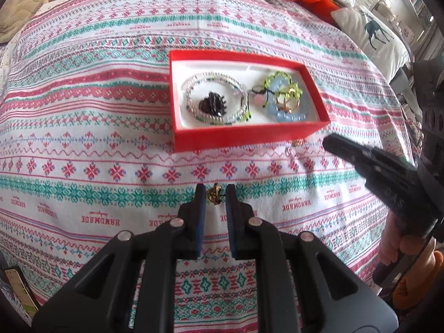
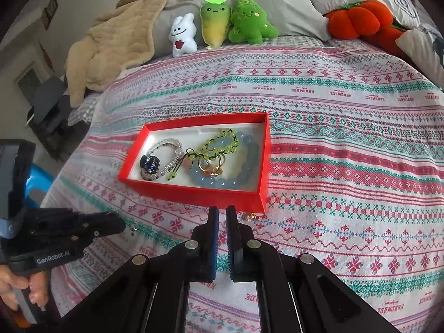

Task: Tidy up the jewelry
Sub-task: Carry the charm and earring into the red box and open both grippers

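Note:
A red box (image 1: 244, 136) with a white lining lies on the patterned bedspread and holds a clear bead bracelet (image 1: 213, 100), a dark heart clip (image 1: 212, 105), a green bead bracelet (image 1: 280, 83), a blue bead bracelet (image 1: 288, 113) and gold rings (image 1: 288, 100). My left gripper (image 1: 215, 193) stands slightly open around a small gold piece (image 1: 214, 195) on the cloth, in front of the box. My right gripper (image 2: 221, 212) is nearly shut and empty, at the box's (image 2: 194, 194) near wall. A small gold earring (image 2: 252, 217) lies just right of its tips.
Plush toys (image 2: 216, 25), an orange pumpkin plush (image 2: 358, 19), pillows and a beige blanket (image 2: 111, 44) lie at the bed's far end. The other gripper shows at the right in the left wrist view (image 1: 360, 161) and at the left in the right wrist view (image 2: 69, 230).

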`<state>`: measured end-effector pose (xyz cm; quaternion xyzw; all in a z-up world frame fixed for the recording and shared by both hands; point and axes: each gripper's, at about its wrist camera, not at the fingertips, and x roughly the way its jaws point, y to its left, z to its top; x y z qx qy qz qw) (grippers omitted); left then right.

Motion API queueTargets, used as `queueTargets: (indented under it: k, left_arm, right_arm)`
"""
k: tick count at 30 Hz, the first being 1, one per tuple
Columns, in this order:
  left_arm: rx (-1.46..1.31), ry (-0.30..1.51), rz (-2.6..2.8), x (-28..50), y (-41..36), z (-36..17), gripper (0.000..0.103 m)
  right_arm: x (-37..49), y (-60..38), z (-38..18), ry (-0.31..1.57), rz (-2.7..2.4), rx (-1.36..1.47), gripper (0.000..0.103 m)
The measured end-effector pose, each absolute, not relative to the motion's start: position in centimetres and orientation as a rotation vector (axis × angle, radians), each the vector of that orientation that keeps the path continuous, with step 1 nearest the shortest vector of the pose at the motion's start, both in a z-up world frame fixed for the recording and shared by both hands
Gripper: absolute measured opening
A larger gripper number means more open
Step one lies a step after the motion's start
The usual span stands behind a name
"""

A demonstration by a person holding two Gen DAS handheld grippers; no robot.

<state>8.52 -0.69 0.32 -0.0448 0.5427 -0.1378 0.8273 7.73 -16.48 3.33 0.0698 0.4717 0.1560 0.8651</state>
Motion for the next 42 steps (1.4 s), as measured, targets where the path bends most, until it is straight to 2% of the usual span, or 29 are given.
queueTargets:
  k: [1, 2, 7, 10, 13, 15, 16, 25, 29, 33, 42]
  left_arm:
    - [-0.102, 1.149, -0.289, 8.6, -0.4, 0.4, 0.016]
    - [-0.106, 1.149, -0.286, 8.6, -0.2, 0.4, 0.016]
    - [-0.089, 1.167, -0.284, 8.6, -0.6, -0.2, 0.016]
    - [-0.071, 1.183, -0.299, 8.4, -1.2, -0.7, 0.016]
    - [-0.058, 1.191, -0.31, 8.2, -1.8, -0.9, 0.016]
    - [-0.053, 1.196, -0.315, 8.2, -2.0, -1.0, 0.016]
    - [-0.052, 1.198, -0.317, 8.2, -2.2, -1.0, 0.016]
    - [-0.051, 1.202, -0.318, 8.2, -2.6, -1.2, 0.016]
    - [-0.047, 1.204, -0.316, 8.1, -2.4, -1.3, 0.016]
    - [-0.044, 1.203, -0.307, 8.1, -2.6, -1.4, 0.016]
    - [-0.063, 1.173, -0.302, 8.5, -1.8, -0.6, 0.016]
  right_arm:
    - [7.7, -16.4, 3.2, 0.996, 0.32, 0.141, 0.007]
    - [7.6, -16.2, 2.9, 1.009, 0.311, 0.127, 0.014]
    - [8.2, -15.4, 0.5, 1.104, 0.246, 0.064, 0.015]
    - [8.5, -15.0, -0.4, 1.124, 0.218, 0.032, 0.018]
    - [8.7, -14.6, -0.9, 1.126, 0.226, 0.038, 0.03]
    - [8.8, -14.2, -0.9, 1.119, 0.236, 0.041, 0.046]
    - [8.8, -14.0, -0.9, 1.113, 0.24, 0.037, 0.046]
    - [9.8, -12.4, -2.0, 1.075, 0.23, -0.008, 0.042]
    - [9.9, -12.2, -2.0, 1.062, 0.233, -0.016, 0.027]
    - [9.8, -12.1, -2.1, 1.056, 0.244, -0.021, 0.017]
    - [8.8, -13.5, -0.9, 1.056, 0.253, 0.009, 0.016]
